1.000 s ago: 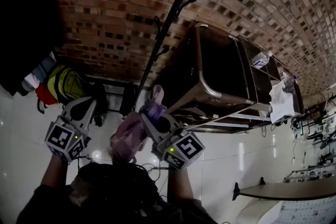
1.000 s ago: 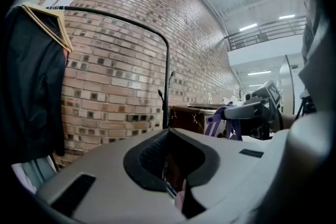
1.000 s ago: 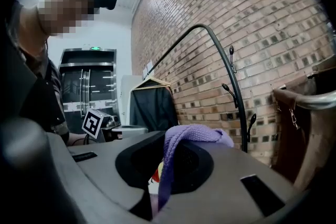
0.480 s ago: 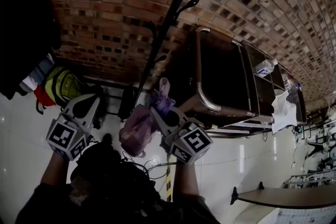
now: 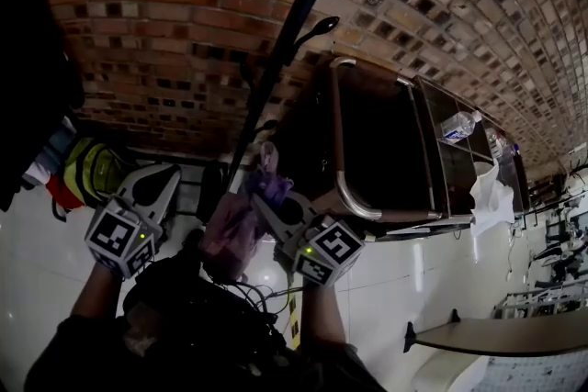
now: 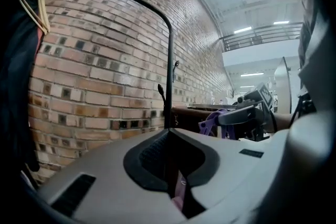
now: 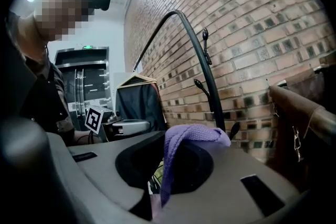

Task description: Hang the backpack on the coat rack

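Observation:
The coat rack is a black pole [image 5: 296, 18] with small curved hooks [image 5: 323, 21] standing before a brick wall. It also shows in the left gripper view as the pole [image 6: 169, 60] and in the right gripper view as the arched pole [image 7: 202, 71]. A pink backpack [image 5: 230, 229] hangs from its purple top loop [image 5: 268, 172]. My right gripper [image 5: 266, 190] is shut on that loop, which drapes over its tips [image 7: 194, 136]. My left gripper [image 5: 168, 174] is to the left, apart from the bag, with its jaws together [image 6: 169, 131]. Both sit just short of the pole's lower part.
A dark brown cabinet with a metal rail [image 5: 342, 170] stands right of the rack, beside shelves with a bottle [image 5: 459, 126] and a white cloth [image 5: 491, 184]. Dark garments [image 5: 28, 60] and a yellow-green bag [image 5: 92, 172] are at the left. Cables [image 5: 266, 294] lie on the floor.
Both grippers and the hanging backpack have come closer to the rack's pole, which now looms larger. The right gripper's hold on the loop is unchanged.

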